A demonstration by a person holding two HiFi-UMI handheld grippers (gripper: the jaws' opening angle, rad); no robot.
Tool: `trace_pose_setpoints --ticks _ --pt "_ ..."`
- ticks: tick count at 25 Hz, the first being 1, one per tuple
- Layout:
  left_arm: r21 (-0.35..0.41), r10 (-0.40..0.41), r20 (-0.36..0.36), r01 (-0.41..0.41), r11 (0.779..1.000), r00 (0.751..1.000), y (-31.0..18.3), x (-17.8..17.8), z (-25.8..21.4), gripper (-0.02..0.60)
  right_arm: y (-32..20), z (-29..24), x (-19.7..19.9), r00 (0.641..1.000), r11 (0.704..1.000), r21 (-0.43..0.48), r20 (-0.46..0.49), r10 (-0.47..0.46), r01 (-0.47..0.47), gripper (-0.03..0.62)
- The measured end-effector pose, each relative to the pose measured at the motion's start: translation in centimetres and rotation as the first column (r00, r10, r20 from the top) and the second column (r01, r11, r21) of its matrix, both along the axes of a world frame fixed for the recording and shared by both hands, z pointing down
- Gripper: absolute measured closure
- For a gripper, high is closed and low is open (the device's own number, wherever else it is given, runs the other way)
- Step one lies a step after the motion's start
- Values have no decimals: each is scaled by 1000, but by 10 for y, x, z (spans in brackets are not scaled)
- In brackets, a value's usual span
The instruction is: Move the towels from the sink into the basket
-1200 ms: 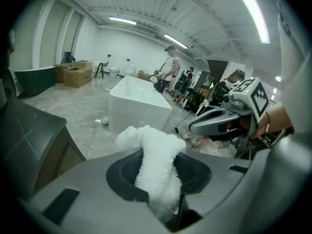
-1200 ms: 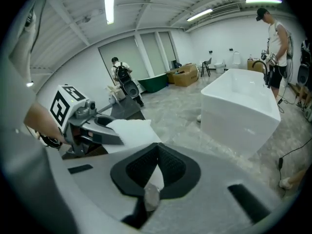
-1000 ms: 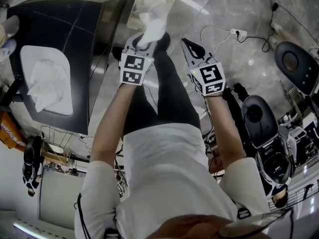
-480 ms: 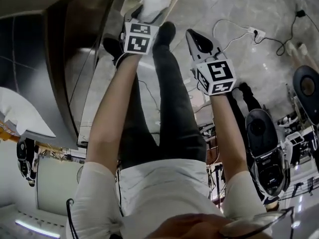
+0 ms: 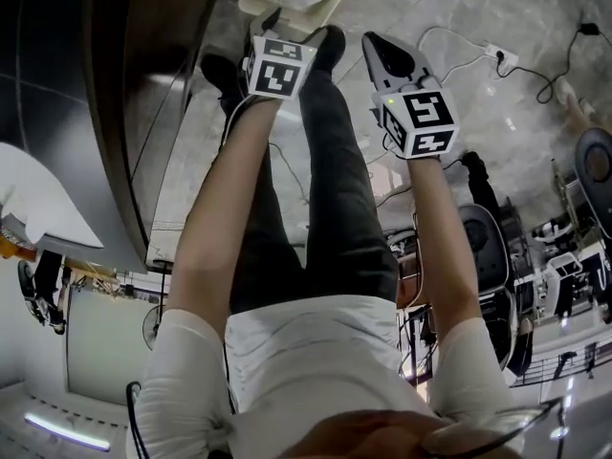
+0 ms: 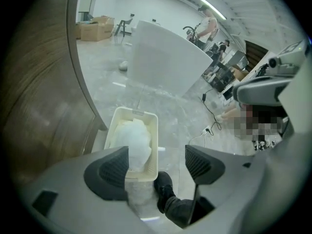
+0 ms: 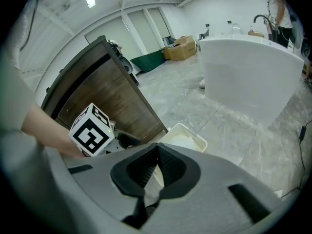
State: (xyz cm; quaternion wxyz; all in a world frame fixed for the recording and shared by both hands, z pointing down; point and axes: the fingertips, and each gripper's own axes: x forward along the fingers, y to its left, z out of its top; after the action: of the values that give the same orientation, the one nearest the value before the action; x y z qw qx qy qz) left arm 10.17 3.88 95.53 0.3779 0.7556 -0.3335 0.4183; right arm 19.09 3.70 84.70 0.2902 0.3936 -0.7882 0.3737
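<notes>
The left gripper [image 6: 156, 165] hung just above the near end of the cream basket [image 6: 154, 133]. Its jaws were opening, with nothing between them. A white towel [image 6: 134, 139] lay heaped inside the basket. The right gripper [image 7: 157, 172], beside the basket over the floor, had its jaws closed together and held nothing.

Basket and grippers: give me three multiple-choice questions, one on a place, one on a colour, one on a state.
1. Where does the basket stand?
A. on a counter
B. on the floor
C. in a sink

2. What colour is the towel inside it?
A. white
B. blue
C. red

3. How is the right gripper?
A. shut, empty
B. wide open
C. clamped on a towel

Answers: B, pale floor surrounds it; A, it shows white in the left gripper view; A, its jaws meet with nothing between.
</notes>
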Motion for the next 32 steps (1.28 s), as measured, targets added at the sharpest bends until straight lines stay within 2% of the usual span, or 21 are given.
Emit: trace_pose_setpoints --ticks 4,8,15,17,21,24,26,29,32 --pt "27 6 -33 -5 1000 999 8 -6 -47 233 -3 -43 -11 1000 999 32 -7 -6 6 595" --pt "44 -29 -64 31 999 998 15 -10 -112 236 9 -100 -21 1000 999 43 25 18 -19 595" --pt "117 -52 -127 68 991 991 14 -9 -215 371 17 -178 -25 1000 995 93 16 20 -21 595" --pt "121 -74 -153 93 988 985 23 -20 -253 385 23 -211 -39 1000 993 114 13 -14 13 595" --pt "150 -145 -199 176 973 969 43 -64 -338 441 38 -291 -90 991 974 189 12 -133 128 595" --pt "187 -178 -242 226 956 954 52 -95 -401 494 40 -351 -126 981 949 259 24 -194 181 595" --pt "208 -217 -291 283 936 932 50 -116 -444 517 37 -390 -150 973 929 306 35 -229 208 595" --pt "272 -273 -345 374 887 898 48 -151 -508 539 41 -448 -186 955 889 380 42 -295 258 595" --pt "353 -298 -367 428 832 881 56 -185 -567 549 54 -503 -217 936 847 449 63 -346 283 595"
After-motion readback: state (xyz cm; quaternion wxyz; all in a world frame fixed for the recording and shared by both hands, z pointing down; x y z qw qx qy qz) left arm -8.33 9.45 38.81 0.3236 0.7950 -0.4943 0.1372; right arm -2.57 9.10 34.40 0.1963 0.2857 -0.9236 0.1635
